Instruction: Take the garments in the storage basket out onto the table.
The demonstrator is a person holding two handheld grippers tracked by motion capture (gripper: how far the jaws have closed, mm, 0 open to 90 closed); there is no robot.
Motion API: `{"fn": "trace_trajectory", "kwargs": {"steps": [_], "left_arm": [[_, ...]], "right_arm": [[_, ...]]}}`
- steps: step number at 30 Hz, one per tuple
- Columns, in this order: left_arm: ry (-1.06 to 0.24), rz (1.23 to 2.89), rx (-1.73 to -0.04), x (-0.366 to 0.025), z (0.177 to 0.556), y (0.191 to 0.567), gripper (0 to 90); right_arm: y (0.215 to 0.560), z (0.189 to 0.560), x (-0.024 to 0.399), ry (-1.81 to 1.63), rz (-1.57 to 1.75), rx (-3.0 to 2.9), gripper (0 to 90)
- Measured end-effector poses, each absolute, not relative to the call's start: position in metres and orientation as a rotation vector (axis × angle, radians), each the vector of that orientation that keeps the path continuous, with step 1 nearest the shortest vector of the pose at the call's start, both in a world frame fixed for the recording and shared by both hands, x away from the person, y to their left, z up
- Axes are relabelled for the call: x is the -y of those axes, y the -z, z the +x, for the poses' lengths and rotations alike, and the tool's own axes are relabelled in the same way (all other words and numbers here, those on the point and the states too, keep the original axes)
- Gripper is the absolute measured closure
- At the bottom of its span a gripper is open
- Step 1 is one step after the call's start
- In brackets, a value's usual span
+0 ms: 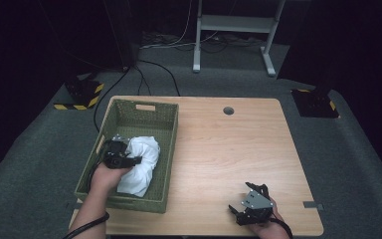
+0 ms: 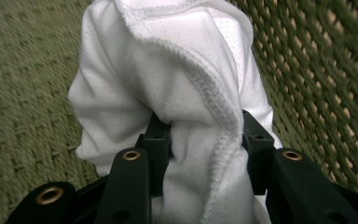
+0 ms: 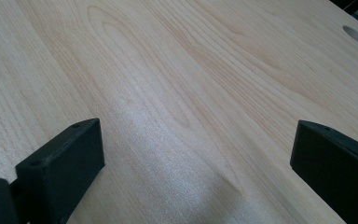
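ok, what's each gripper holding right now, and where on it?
Left gripper is shut on the white garment in the green basket, pinching a bunched fold with a stitched hem. Right gripper: jaws open over the table, holding nothing.

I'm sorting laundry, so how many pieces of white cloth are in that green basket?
1. The white cloth lies bunched in the green basket, pinched by the left gripper. Anything under it would be hidden.
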State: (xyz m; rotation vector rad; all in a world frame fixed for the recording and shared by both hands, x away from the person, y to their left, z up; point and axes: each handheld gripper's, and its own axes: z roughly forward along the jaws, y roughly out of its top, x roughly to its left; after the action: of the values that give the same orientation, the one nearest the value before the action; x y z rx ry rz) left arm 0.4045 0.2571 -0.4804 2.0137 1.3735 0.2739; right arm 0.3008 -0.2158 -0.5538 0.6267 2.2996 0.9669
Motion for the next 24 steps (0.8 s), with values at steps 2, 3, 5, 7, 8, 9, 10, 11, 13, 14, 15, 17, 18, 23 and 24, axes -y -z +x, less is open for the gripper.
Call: {"fn": "trace_trajectory", "kwargs": {"steps": [2, 3, 5, 7, 8, 9, 10, 11, 13, 14, 15, 17, 18, 23, 24], "left_arm": [[-0.315, 1.984, -1.368, -0.259, 0.403, 0.477, 62.6], [-0.315, 1.984, -1.368, -0.259, 0.403, 0.477, 62.6], [-0.337, 1.97, -1.365, -0.26, 0.401, 0.476, 62.6], [-0.367, 1.947, -1.357, -0.261, 0.399, 0.474, 62.7], [-0.367, 1.947, -1.357, -0.261, 0.399, 0.474, 62.8], [-0.376, 1.94, -1.353, -0.261, 0.399, 0.473, 62.8], [-0.381, 1.936, -1.35, -0.261, 0.398, 0.472, 62.9], [-0.386, 1.926, -1.346, -0.261, 0.397, 0.471, 63.0], [-0.395, 1.921, -1.343, -0.261, 0.397, 0.47, 63.3], [-0.41, 1.917, -1.34, -0.261, 0.396, 0.47, 63.4], [-0.417, 1.911, -1.337, -0.262, 0.395, 0.469, 63.5], [-0.432, 1.897, -1.331, -0.262, 0.394, 0.468, 63.6], [-0.429, 1.887, -1.33, -0.263, 0.394, 0.467, 63.5], [-0.471, 1.837, -1.321, -0.265, 0.39, 0.463, 63.9], [-0.479, 1.823, -1.322, -0.266, 0.39, 0.462, 63.9]], "right_arm": [[0.554, 0.301, 0.216, -0.966, 0.627, -2.3, 2.3], [0.554, 0.301, 0.216, -0.966, 0.627, -2.3, 2.3], [0.554, 0.301, 0.216, -0.966, 0.627, -2.3, 2.3], [0.554, 0.301, 0.216, -0.967, 0.626, -2.3, 2.4], [0.554, 0.301, 0.216, -0.967, 0.626, -2.3, 2.4], [0.554, 0.301, 0.216, -0.966, 0.626, -2.3, 2.4], [0.554, 0.301, 0.216, -0.966, 0.626, -2.3, 2.4], [0.554, 0.301, 0.216, -0.967, 0.626, -2.3, 2.4], [0.554, 0.301, 0.216, -0.967, 0.627, -2.3, 2.4], [0.554, 0.301, 0.216, -0.968, 0.627, -2.3, 2.4], [0.554, 0.301, 0.216, -0.968, 0.628, -2.3, 2.4], [0.554, 0.301, 0.216, -0.969, 0.628, -2.3, 2.4], [0.554, 0.301, 0.216, -0.969, 0.629, -2.299, 2.4], [0.554, 0.301, 0.216, -0.969, 0.629, -2.3, 2.4], [0.554, 0.301, 0.216, -0.97, 0.631, -2.3, 2.4]]}}
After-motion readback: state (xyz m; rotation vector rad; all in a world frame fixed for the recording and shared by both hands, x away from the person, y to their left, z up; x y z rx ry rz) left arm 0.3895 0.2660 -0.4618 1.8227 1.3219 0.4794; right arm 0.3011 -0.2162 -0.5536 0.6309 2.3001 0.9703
